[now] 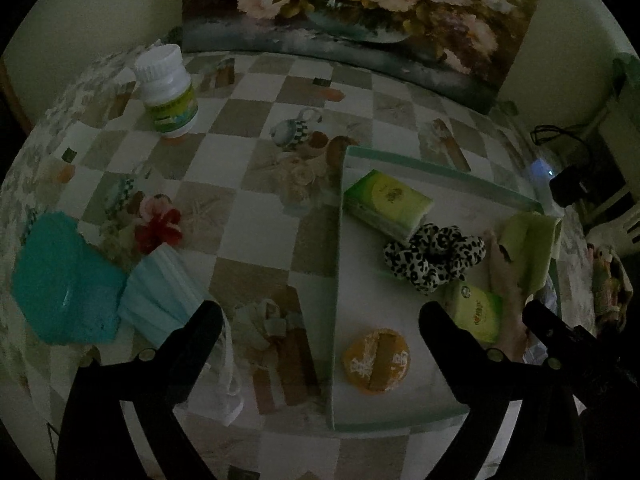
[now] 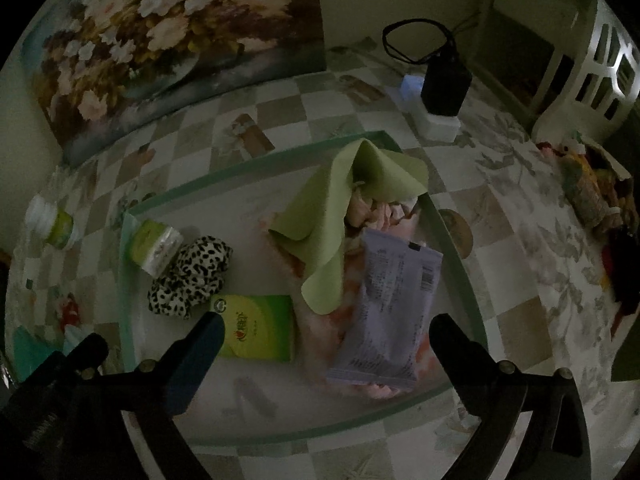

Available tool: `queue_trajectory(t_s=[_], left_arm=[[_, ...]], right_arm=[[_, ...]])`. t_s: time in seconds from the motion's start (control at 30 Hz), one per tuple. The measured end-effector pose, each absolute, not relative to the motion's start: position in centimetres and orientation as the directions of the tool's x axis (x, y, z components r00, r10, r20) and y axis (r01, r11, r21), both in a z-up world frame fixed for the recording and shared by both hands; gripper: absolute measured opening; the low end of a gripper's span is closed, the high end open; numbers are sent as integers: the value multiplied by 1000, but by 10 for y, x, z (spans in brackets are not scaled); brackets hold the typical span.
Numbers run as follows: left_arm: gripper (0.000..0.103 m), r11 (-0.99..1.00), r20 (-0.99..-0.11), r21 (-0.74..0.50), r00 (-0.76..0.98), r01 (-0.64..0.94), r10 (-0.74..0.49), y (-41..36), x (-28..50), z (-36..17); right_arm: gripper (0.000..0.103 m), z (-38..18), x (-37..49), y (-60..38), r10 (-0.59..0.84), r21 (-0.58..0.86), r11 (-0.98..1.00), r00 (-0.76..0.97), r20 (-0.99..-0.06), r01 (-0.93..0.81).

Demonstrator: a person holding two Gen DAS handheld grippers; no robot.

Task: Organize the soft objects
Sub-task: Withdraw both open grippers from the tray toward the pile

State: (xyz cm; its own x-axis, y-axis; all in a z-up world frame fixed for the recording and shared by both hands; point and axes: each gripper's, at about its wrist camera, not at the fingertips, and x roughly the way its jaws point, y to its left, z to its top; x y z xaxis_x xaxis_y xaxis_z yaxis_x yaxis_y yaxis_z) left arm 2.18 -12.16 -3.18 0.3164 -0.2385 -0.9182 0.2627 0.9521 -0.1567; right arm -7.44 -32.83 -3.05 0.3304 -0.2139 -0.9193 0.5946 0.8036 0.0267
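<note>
A pale tray with a green rim holds a green tissue pack, a leopard-print scrunchie, a second tissue pack, an orange round puff and a green cloth. My left gripper hangs open above the tray's left wall, with nothing between its fingers. Blue face masks lie left of the tray. In the right wrist view my right gripper is open over a purple packet and the tissue pack. The green cloth drapes over pink fabric.
On the chequered tablecloth stand a white bottle and a red fabric flower, with a teal object at the left edge. A flower painting leans at the back. A black device with a cord sits behind the tray.
</note>
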Motion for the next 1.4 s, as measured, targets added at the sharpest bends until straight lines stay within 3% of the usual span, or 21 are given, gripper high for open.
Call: queue_trajectory(t_s=[0.53, 0.8, 1.4], left_arm=[[99, 951, -898, -144, 367, 272, -241, -103, 30, -3], [99, 977, -868, -128, 458, 170, -193, -50, 42, 27], [99, 990, -883, -105, 466, -96, -49, 59, 68, 22]], right_arm=[[103, -8, -76, -317, -227, 61, 803, 398, -889, 593], [103, 3, -68, -297, -216, 68, 833, 436, -874, 549], [103, 3, -32, -213, -93, 93, 933, 484, -870, 346]])
